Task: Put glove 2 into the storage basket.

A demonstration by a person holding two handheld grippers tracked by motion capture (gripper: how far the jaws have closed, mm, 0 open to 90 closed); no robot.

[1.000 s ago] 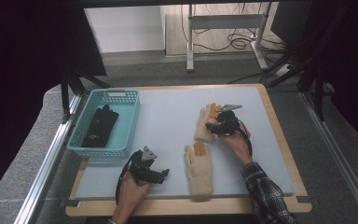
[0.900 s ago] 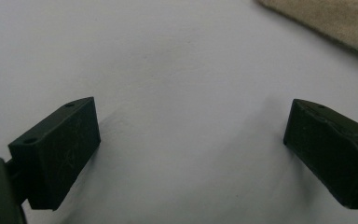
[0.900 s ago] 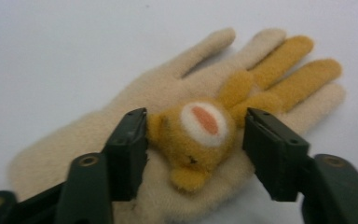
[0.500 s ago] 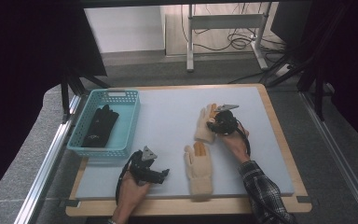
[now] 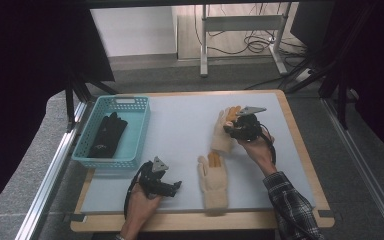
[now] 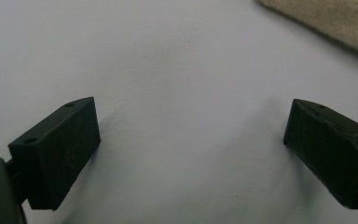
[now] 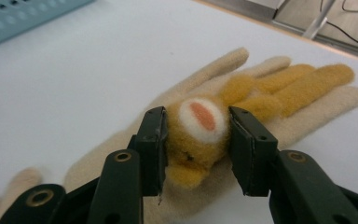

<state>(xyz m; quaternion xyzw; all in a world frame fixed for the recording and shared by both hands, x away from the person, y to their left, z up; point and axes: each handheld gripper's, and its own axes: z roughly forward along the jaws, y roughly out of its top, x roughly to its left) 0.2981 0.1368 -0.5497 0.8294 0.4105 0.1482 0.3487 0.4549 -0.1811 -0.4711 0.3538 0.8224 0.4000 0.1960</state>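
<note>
A: Right gripper (image 7: 196, 140)?
B: Clamped on far glove (image 7: 279, 93), pads pinching the orange animal face w/ white-and-pink snout sewn on its back. Jaws just been closing, that patch between them.

A: Glove flat?
B: Cream fingers spread on white table (image 5: 180, 125), toward far right. Patch bunched up between pads; rest of glove looks slack under it. In high view, gripper (image 5: 232, 127) sits over glove's (image 5: 222, 137) middle, hand (image 5: 257, 147) behind it.

A: Left gripper (image 6: 191, 144)?
B: Released, jaws wide apart, nothing between, just bare table (image 6: 168, 70). In high view, resting low near front edge (image 5: 172, 189), hand (image 5: 140, 202) wrapped around body.

A: Other glove?
B: Near glove (image 5: 214, 180) lying flat just right of left gripper, fingers pointing away, orange patch near fingers. Apart from far glove. Cream edge (image 6: 326, 23) at top right corner in left gripper view.

A: Else?
B: Teal basket (image 5: 135, 112) at far left of table, black gloves (image 5: 107, 134) inside. Well apart from both grippers. Basket corner (image 7: 23, 16) top left in right gripper view.
</note>
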